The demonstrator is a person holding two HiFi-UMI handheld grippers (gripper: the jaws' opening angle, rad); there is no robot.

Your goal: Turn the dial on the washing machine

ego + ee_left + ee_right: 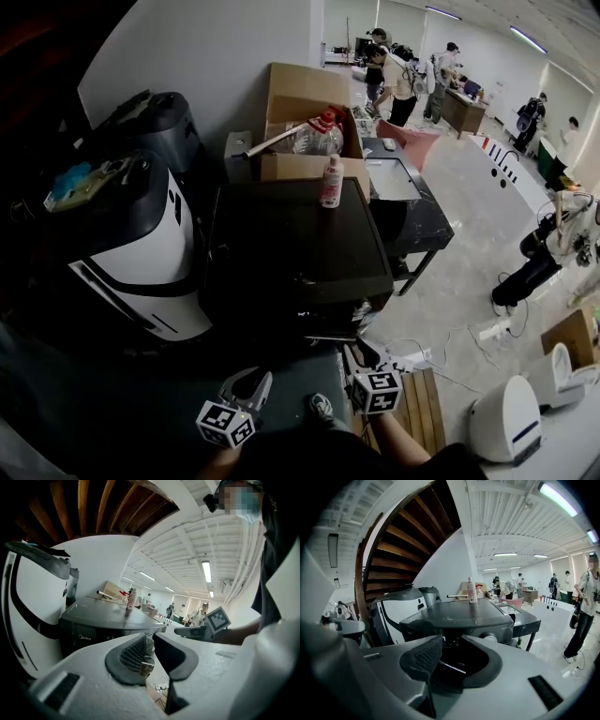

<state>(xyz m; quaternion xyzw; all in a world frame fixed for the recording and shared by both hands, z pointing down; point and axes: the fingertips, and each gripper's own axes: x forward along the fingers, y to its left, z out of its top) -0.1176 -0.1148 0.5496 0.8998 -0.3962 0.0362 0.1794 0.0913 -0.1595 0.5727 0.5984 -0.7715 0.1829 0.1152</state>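
Observation:
The black washing machine [291,244] stands straight ahead, its flat lid bare except for a pink-and-white bottle [331,183] at the back edge. Its silver dial [490,637] shows on the front panel in the right gripper view, just beyond and to the right of my right gripper [452,651]. That gripper [361,354] hovers in front of the machine's front right, jaws partly apart, nothing between them. My left gripper [251,382] hangs lower left of it, short of the machine's front [103,616]. A narrow gap separates its pads, and it holds nothing.
A white-and-black rounded machine [141,253] stands close on the left. Cardboard boxes [305,103] sit behind the washer, with a black table [412,211] on its right. A wooden pallet [417,412], cables with a power strip [487,333] and white appliances [511,417] lie lower right. People [394,80] stand far back.

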